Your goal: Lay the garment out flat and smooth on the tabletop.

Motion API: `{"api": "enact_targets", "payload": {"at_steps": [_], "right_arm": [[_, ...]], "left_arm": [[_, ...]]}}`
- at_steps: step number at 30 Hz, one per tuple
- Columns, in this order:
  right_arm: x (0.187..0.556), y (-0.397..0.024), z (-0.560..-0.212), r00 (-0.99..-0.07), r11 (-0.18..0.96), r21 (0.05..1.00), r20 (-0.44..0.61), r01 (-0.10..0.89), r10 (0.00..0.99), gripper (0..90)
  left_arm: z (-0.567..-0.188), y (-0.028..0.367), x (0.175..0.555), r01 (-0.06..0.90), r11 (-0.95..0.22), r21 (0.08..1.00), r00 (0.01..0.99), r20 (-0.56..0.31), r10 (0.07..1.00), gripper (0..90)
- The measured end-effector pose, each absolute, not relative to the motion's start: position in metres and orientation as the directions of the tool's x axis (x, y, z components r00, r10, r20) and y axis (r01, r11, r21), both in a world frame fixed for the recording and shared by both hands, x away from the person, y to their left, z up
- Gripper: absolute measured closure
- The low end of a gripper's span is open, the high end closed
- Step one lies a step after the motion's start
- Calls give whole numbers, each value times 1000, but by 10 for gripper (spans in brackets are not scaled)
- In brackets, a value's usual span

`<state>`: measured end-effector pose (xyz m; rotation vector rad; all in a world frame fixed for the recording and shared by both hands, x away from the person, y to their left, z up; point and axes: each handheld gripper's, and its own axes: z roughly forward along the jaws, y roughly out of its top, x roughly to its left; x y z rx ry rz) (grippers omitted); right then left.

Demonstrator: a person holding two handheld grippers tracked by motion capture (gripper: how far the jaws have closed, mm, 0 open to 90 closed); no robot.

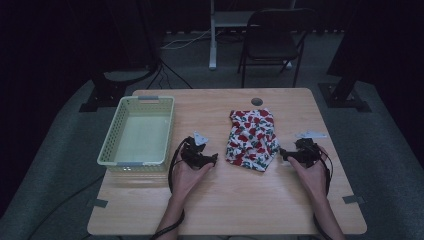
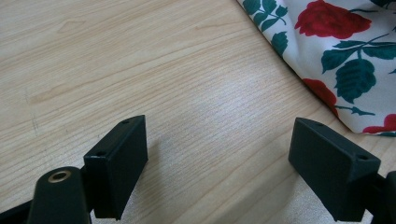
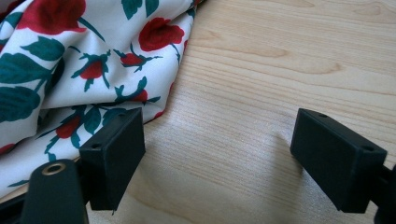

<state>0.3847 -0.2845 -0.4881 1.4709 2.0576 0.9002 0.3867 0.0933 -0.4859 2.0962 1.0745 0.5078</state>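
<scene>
The rose-print cloth (image 1: 251, 139) lies rumpled on the right-centre of your table, white with red roses and green leaves, its far edge just short of a round cable hole (image 1: 256, 101) in the tabletop and its near corner pointing back towards you. Your left gripper (image 1: 212, 159) sits low over the wood just to the left of that near corner; in the left gripper view its jaws stand wide apart with only bare wood between them, and the cloth (image 2: 345, 56) lies off to the upper right, close to the right-hand jaw but apart from it. Your right gripper (image 1: 283, 154) sits just to the right of the same corner; in the right gripper view its jaws are likewise spread wide with nothing between them, and the cloth (image 3: 70, 70) spreads across the upper left, its hem running right by the left-hand jaw; whether it touches that jaw you cannot tell. So the cloth lies between your two tools, gripped by neither. Farther left stands a pale green basket (image 1: 113, 137) with perforated walls, well apart from the cloth. The table (image 1: 240, 205) is light wood with a clear grain. Around it the room is dim: grey carpet, a dark folding chair (image 1: 272, 37) beyond the far edge, a white stand leg (image 1: 213, 45) beside it, and cables on the floor.
</scene>
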Motion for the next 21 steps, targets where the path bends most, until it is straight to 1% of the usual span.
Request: {"api": "enact_targets", "payload": {"at_steps": [15, 17, 18, 21], "right_arm": [[385, -284, -488, -322, 213, 729, 11, 650, 947, 173], [385, -284, -488, -320, 212, 729, 11, 651, 947, 173], [385, -284, -488, -320, 212, 729, 11, 651, 947, 173], [385, -284, -488, -319, 210, 729, 12, 651, 948, 173]], "left_arm": [[-486, 93, 387, 537, -397, 745, 575, 21, 818, 208], [-485, 94, 386, 535, -395, 747, 577, 19, 817, 218], [-485, 94, 386, 535, -395, 747, 577, 19, 817, 249], [-483, 96, 387, 543, -371, 753, 578, -15, 816, 272]]}}
